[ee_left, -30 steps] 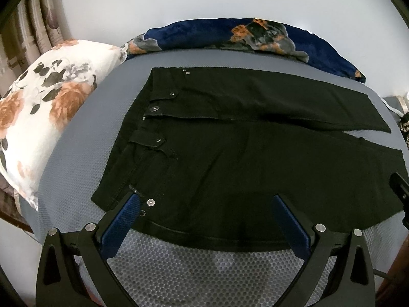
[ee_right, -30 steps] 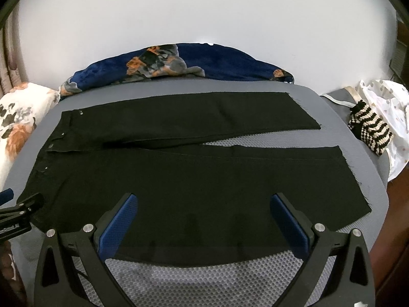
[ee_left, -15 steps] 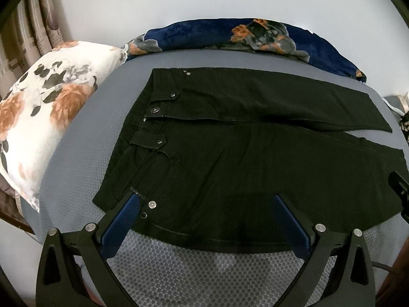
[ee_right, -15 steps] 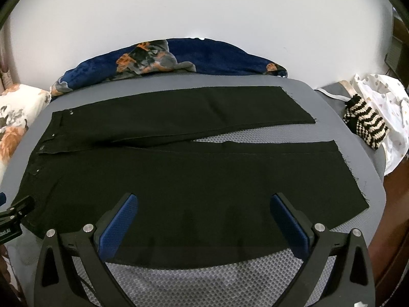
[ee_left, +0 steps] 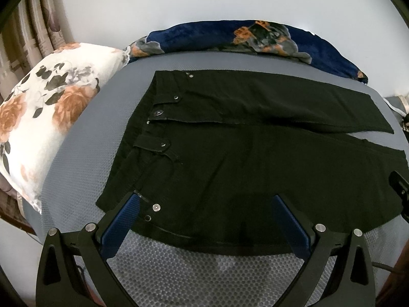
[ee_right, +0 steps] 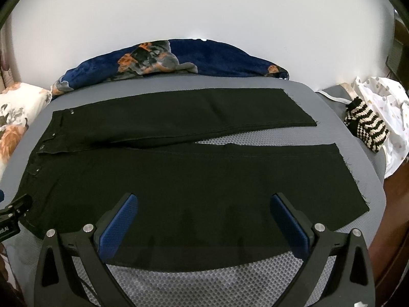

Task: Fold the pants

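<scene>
Two grippers are in view, each with jaws spread wide and nothing between the blue pads. The left gripper hovers over the near edge of the pants at the waistband corner; its left pad sits just beside two metal rivets. The right gripper hovers over the near edge of the lower leg, mid-length.

The pants lie flat and unfolded on the grey mesh mattress, waistband at 9 o'clock, hems at 3 o'clock. The legs part in a narrow wedge toward the hems, where mattress shows through.

Surroundings, right wrist view: a black-and-cream striped knit item at 2 o'clock, off the mattress edge, touching a white spotted cloth behind it. At 9 o'clock a floral pillow lies beside the waistband, apart from it. At 12 o'clock a navy floral blanket runs along the far edge against the white wall. Curtains hang at 10 o'clock in the left wrist view.

Nothing lies on the pants.
</scene>
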Tool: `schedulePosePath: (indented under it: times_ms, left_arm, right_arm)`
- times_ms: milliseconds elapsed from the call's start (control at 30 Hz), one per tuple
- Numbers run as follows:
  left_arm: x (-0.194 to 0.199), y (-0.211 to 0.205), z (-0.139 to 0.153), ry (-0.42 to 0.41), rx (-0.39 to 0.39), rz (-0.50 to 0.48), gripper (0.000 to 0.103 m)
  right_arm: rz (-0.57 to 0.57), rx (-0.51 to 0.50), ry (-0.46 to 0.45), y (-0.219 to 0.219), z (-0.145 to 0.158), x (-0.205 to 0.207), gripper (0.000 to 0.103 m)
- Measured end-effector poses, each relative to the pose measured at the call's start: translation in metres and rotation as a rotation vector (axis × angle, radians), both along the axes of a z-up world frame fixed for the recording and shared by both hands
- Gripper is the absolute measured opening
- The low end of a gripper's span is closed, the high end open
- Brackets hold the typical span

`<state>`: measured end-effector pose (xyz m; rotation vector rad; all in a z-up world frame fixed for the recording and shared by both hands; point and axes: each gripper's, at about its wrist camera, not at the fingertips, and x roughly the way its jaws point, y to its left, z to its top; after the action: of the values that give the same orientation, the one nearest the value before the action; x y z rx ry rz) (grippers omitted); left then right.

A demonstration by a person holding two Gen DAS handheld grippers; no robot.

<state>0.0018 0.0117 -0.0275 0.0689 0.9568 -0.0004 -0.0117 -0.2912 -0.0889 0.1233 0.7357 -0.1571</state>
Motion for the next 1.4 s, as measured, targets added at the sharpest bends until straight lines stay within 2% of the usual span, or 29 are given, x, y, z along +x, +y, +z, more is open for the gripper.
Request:
schedulePosePath:
  times_ms: [800,1067,1233,1333,1400]
  left_arm:
    - [0.008,0.005,-0.005,0.004,0.008,0.010,0.102]
    - [0.047,0.029,0.005,-0.010,-0.038,0.034,0.102]
    - [0.085,0.065,0.011,-0.018,-0.073,0.073,0.101]
    - [0.110,0.089,0.013,-0.008,-0.108,0.083,0.089]
    - [0.131,0.109,0.013,-0.005,-0.159,0.081,0.086]
  right_arm:
    - [-0.019,0.026,0.035,-0.002,-0.003,0.012,0.103]
    - [0.007,0.041,0.028,-0.003,0.003,0.035,0.103]
    - [0.133,0.121,-0.087,0.003,0.015,0.058,0.103]
    - [0.196,0.136,-0.105,0.011,0.020,0.081,0.103]
    - [0.228,0.177,-0.099,0.015,0.022,0.097,0.103]
